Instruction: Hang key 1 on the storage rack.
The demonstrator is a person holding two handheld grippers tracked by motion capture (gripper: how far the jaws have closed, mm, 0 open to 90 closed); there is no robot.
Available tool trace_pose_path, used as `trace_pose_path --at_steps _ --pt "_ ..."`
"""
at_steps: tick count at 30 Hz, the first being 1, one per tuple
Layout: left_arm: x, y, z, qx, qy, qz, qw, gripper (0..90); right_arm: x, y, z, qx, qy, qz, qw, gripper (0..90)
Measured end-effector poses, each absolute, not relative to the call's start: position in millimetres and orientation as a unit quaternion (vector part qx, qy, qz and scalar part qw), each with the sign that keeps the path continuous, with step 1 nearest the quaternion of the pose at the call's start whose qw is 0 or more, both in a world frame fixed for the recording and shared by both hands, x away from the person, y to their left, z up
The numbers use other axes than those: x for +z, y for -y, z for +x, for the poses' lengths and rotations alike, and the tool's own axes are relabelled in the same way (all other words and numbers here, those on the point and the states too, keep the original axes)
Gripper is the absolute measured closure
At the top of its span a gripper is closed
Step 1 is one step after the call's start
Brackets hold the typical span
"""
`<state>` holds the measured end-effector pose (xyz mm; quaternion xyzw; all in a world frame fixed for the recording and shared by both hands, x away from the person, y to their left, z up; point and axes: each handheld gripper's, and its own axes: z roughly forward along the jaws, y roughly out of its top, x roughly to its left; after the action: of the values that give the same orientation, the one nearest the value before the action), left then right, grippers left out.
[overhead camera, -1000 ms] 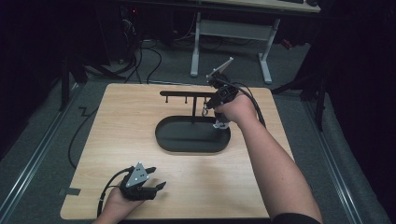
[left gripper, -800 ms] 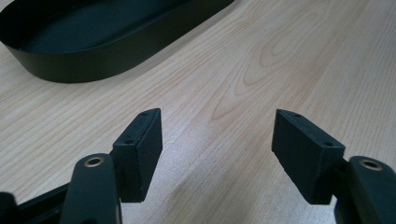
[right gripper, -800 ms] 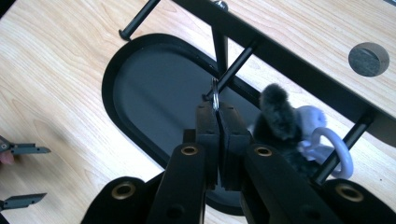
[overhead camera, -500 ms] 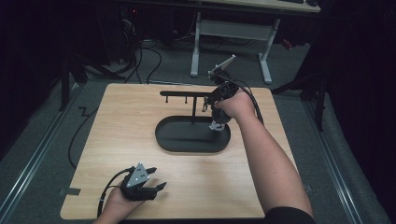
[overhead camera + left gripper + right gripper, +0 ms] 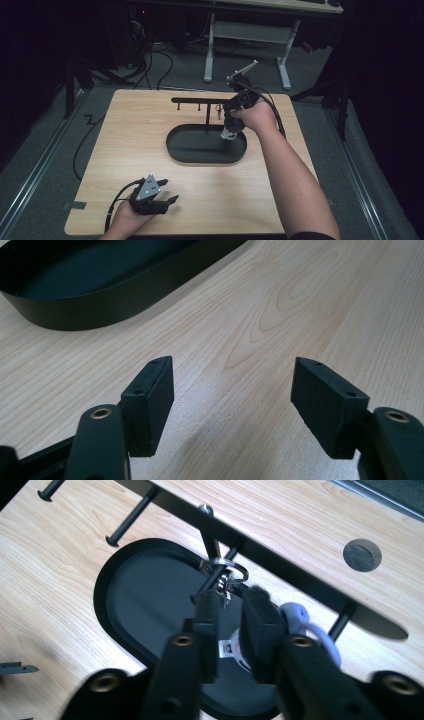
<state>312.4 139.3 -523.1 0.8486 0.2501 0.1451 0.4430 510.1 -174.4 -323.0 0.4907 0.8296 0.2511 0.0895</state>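
A black rack [image 5: 195,100] with short pegs stands on an oval black tray [image 5: 200,152] in the middle of the wooden table [image 5: 125,135]. A keychain's silver ring [image 5: 225,570] hangs on one peg, and a white charm [image 5: 227,134] dangles below over the tray. My right gripper [image 5: 232,592] points at it. Its jaws have just been opening and now stand slightly apart, with the chain between the tips and not pressed. A pale blue piece [image 5: 300,620] sits beside the right jaw. My left gripper [image 5: 167,200] rests open and empty at the table's front left.
The tray's near wall [image 5: 100,305] lies ahead of the left gripper [image 5: 232,375]. A round grommet hole [image 5: 362,555] sits in the tabletop behind the rack bar [image 5: 280,565]. Beyond the table are white desk legs [image 5: 210,50] and floor cables [image 5: 165,55].
The right hand has shifted a little left and down at the rack, and the white charm hangs slightly lower. The left hand has kept still.
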Motion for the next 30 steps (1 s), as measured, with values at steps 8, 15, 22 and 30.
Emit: trace_pose_path --at_steps 8,15,22,30 --pt "-522 -139 313 0.143 -0.251 0.849 0.441 34.3 -338 184 489 0.263 -0.829 0.486 0.089 68.2" --pt "-522 -139 313 0.142 -0.252 0.847 0.446 34.3 -358 186 469 0.271 -0.835 0.47 0.089 62.3" --pt "-525 -135 314 0.138 -0.246 0.852 0.442 34.3 -386 188 443 0.287 -0.835 0.459 0.099 53.0" --pt "-522 -134 313 0.137 -0.245 0.849 0.448 34.5 -412 201 416 0.304 -0.825 0.456 0.137 48.2"
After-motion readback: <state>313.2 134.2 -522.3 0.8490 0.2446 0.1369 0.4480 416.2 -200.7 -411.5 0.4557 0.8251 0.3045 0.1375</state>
